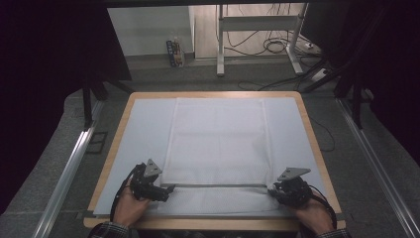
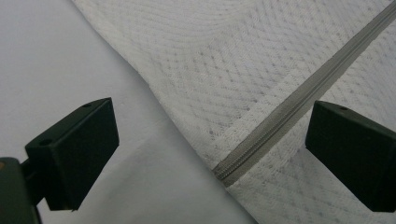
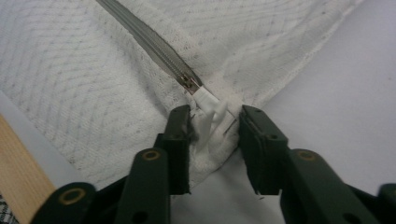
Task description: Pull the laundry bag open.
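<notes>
Your right gripper (image 3: 215,123) pinches the white zipper pull (image 3: 212,109) at the mesh bag's (image 1: 218,144) near right corner; your left gripper (image 2: 210,154) stands open astride the zipper's (image 2: 289,109) end. Risk: unanchored fabric bunches, jamming the slider.

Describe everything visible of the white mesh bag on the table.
The white mesh bag lies flat on a pale sheet, a rectangle of netted fabric. A grey zipper runs across it near the person's edge. The white pull tab sits at its right corner, between the right gripper jaws; the left gripper straddles the zipper's other end, open.
</notes>
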